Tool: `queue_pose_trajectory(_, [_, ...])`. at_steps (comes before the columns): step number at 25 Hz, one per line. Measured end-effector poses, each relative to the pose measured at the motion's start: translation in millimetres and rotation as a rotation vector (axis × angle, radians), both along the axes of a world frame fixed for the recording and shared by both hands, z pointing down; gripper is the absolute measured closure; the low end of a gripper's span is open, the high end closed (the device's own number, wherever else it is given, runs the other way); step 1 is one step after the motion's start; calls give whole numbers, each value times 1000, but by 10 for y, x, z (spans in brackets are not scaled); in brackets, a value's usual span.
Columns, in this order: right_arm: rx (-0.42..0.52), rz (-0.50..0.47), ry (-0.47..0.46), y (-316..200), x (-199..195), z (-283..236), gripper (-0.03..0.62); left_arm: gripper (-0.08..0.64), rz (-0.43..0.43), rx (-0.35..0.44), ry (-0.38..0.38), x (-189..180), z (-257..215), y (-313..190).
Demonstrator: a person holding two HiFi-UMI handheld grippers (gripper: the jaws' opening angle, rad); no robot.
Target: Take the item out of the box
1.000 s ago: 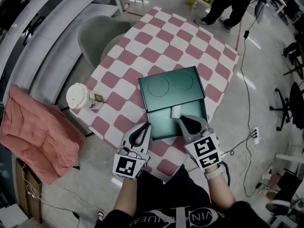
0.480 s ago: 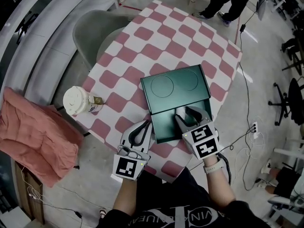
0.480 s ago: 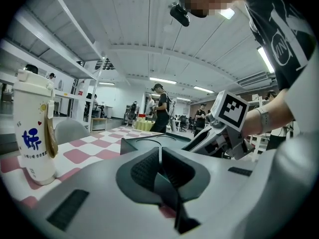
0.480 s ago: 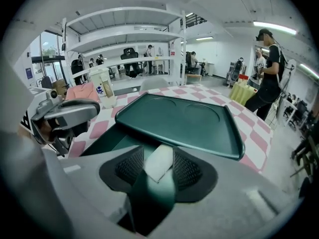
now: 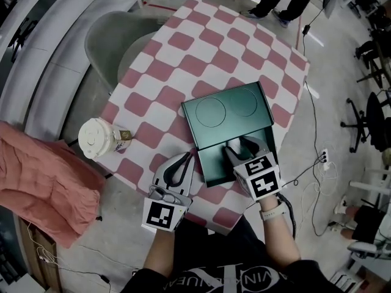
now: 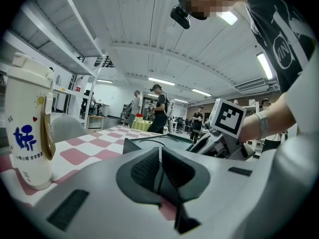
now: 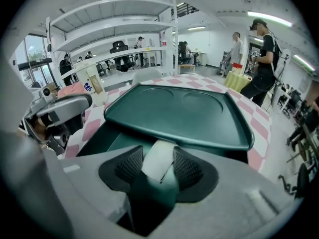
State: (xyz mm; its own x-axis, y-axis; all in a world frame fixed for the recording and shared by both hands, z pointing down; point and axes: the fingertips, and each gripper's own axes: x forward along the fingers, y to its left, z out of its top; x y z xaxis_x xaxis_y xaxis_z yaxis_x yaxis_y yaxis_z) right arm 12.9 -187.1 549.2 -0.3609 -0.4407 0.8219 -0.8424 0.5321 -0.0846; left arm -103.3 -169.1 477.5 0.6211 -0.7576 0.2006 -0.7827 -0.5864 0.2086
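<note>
Right tool (image 7: 158,167), shut a second ago, jaws now opening astride the white item (image 7: 159,156) still lying inside the green box (image 7: 174,114), near end: grasp pending, removal not begun; left tool (image 6: 159,169) closed, empty, beside box.

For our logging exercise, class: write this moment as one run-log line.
right gripper: jaws opening, white item between them, inside green box | left gripper: jaws shut, empty, beside box | lid: slid partway off
</note>
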Motion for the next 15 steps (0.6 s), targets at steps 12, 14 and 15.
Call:
queue_pose_trajectory(12, [-128,-3,-18,83,-87,200,362,538,-4,4,37,-127,-32,-58])
queue_pose_trajectory(14, [-137,-68,36,129,-124,255,365,538,-10,3,40,-148,-34,-40])
queue_pose_trajectory(15, [-132,-98,58,145,-144,272,381,538,-13,1,39,-160,-29,-27])
